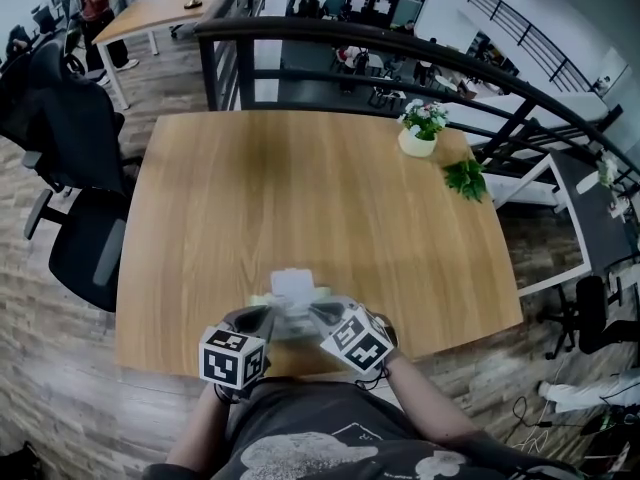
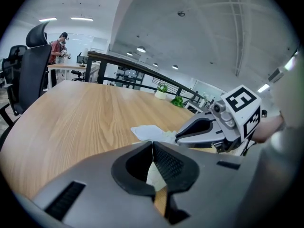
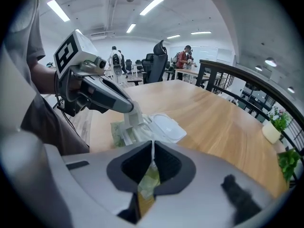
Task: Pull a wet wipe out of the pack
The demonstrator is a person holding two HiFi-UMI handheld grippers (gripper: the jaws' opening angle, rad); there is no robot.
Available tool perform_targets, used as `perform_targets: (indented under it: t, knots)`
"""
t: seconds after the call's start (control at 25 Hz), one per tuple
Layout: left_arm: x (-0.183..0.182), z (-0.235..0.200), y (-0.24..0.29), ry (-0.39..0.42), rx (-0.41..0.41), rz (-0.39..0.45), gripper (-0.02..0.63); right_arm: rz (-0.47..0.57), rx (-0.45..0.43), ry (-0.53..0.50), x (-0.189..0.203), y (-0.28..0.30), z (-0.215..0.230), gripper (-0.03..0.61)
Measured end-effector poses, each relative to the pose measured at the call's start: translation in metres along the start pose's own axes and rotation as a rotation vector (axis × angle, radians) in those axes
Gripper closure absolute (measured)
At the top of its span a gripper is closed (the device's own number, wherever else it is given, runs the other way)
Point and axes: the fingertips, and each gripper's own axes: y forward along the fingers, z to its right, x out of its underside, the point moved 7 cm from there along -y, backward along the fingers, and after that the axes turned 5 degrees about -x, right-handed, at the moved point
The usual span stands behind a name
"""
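The wet wipe pack (image 1: pixel 296 306) lies near the front edge of the wooden table (image 1: pixel 300 188), its white lid (image 1: pixel 292 285) flipped open. In the right gripper view, my left gripper (image 3: pixel 129 109) is shut on a white wet wipe (image 3: pixel 127 121) that stands up out of the greenish pack (image 3: pixel 119 133). That wipe shows pale behind the closed jaws of the left gripper (image 2: pixel 152 144). My right gripper (image 3: pixel 153 144) is shut, with the pack's green film (image 3: pixel 148 180) pinched just below its pads. In the head view, both grippers (image 1: pixel 268 320) (image 1: pixel 322 318) meet over the pack.
A white pot of flowers (image 1: pixel 420 130) and a small green plant (image 1: pixel 466 178) stand at the table's far right. A black office chair (image 1: pixel 85 238) sits at the left side. A dark railing (image 1: pixel 400 53) runs behind the table. People are at desks far off.
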Motion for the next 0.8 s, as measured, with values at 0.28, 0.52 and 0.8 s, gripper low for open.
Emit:
perform_targets:
  t: [0.28, 0.52, 0.8]
  knots:
    - [-0.001, 0.003, -0.001, -0.009, -0.032, 0.003, 0.595, 0.009, -0.024, 0.02, 0.007, -0.005, 0.007, 0.545]
    - [0.0, 0.007, -0.002, -0.023, -0.062, 0.012, 0.595, 0.018, -0.036, 0.019, 0.012, -0.009, 0.01, 0.545]
    - [0.001, 0.013, -0.004, -0.022, -0.087, 0.017, 0.595, 0.036, -0.043, 0.021, 0.018, -0.011, 0.012, 0.545]
